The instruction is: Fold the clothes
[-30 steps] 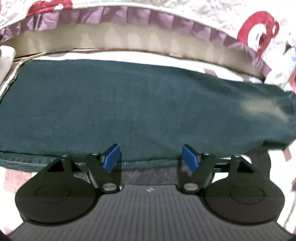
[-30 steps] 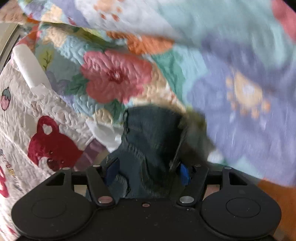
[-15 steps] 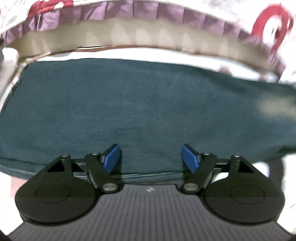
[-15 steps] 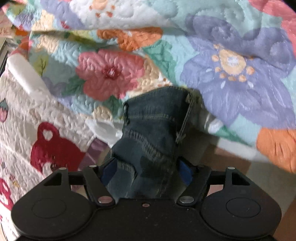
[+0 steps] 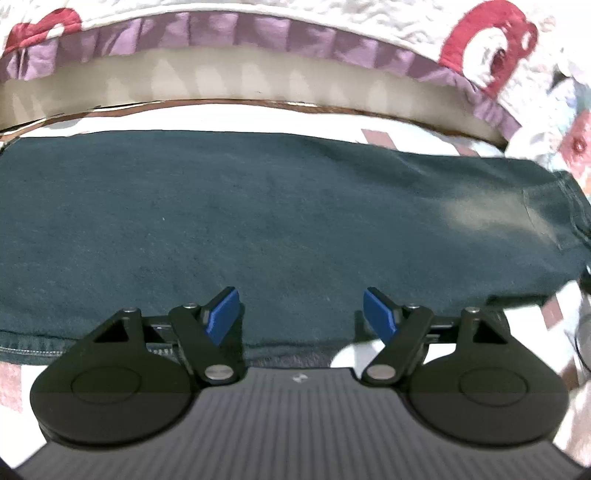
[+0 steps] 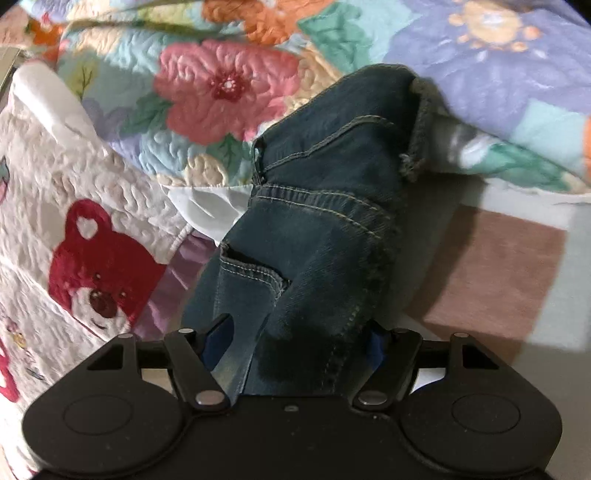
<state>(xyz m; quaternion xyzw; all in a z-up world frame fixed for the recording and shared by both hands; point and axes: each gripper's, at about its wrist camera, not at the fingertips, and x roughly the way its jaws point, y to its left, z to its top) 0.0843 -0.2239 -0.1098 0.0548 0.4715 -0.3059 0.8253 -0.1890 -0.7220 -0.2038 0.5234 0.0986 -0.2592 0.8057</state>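
Note:
Dark blue jeans lie spread flat across the bed, one leg running left to right. My left gripper hovers open over their near hem, with nothing between its blue pads. In the right wrist view the waist and pocket end of the jeans bunches up and runs between the fingers of my right gripper. Those fingers stand as wide apart as the left ones. The cloth hides most of both blue pads.
A white quilt with red bears and a purple frill lies beyond the jeans. A flowered quilt is heaped behind the waist end. The checked bed sheet shows to the right.
The right gripper's fingers have spread slightly wider, and the waist end now stretches further away from them. In the left wrist view the waist end has come into sight, lying flat at the right.

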